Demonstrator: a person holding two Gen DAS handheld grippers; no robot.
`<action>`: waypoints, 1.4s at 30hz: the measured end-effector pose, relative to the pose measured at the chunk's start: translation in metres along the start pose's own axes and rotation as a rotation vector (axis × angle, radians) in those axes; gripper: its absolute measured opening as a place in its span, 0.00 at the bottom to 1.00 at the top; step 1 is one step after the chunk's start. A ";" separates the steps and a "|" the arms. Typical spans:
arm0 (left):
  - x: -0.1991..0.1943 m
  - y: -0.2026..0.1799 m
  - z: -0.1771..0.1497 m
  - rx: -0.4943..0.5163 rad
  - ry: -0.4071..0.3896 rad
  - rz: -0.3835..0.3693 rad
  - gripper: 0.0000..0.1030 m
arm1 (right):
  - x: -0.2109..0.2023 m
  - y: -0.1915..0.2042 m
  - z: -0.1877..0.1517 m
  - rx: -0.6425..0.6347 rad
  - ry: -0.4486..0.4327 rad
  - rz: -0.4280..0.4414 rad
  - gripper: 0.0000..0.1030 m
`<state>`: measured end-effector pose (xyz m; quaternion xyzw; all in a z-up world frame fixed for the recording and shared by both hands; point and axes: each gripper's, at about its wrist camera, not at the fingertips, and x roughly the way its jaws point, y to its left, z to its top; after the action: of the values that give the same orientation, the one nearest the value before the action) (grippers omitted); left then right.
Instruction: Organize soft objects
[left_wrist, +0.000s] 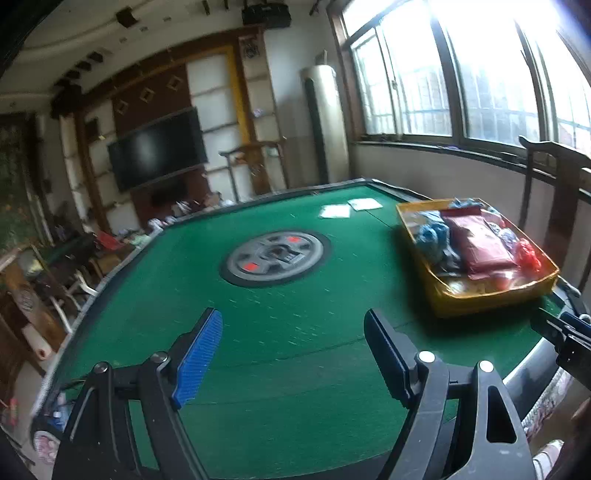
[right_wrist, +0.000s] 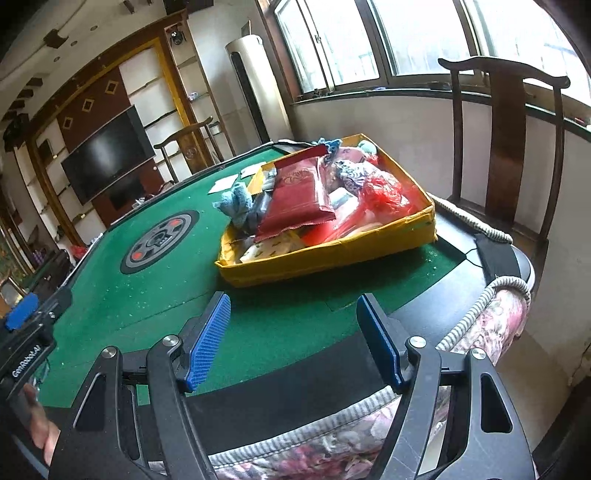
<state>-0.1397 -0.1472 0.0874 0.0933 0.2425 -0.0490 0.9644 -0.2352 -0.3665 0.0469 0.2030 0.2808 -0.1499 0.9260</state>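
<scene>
A yellow tray (right_wrist: 325, 254) stands on the green table at its right side, packed with soft things: a dark red cloth pack (right_wrist: 299, 192), a light blue towel (right_wrist: 238, 205) hanging over the tray's left wall, and a red plastic bag (right_wrist: 384, 192). The tray also shows in the left wrist view (left_wrist: 487, 299). My right gripper (right_wrist: 293, 325) is open and empty, just short of the tray's near wall. My left gripper (left_wrist: 293, 339) is open and empty over the bare felt, left of the tray.
A round grey hub (left_wrist: 275, 256) sits in the middle of the green table (left_wrist: 184, 295). Two white cards (left_wrist: 349, 208) lie at the far edge. A dark wooden chair (right_wrist: 506, 122) stands behind the tray. A floral cushion (right_wrist: 484, 325) lies at the near right edge.
</scene>
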 end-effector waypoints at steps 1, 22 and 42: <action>-0.006 0.002 0.002 -0.002 -0.014 0.021 0.77 | -0.002 0.003 0.000 -0.010 0.001 0.004 0.70; 0.002 -0.026 -0.016 0.106 0.039 0.051 0.77 | -0.017 0.014 0.001 -0.090 -0.063 -0.030 0.70; 0.000 -0.038 -0.022 0.164 0.051 0.073 0.77 | -0.018 0.015 -0.003 -0.080 -0.056 -0.037 0.70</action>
<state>-0.1556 -0.1794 0.0623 0.1820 0.2586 -0.0310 0.9482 -0.2446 -0.3493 0.0597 0.1563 0.2644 -0.1612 0.9379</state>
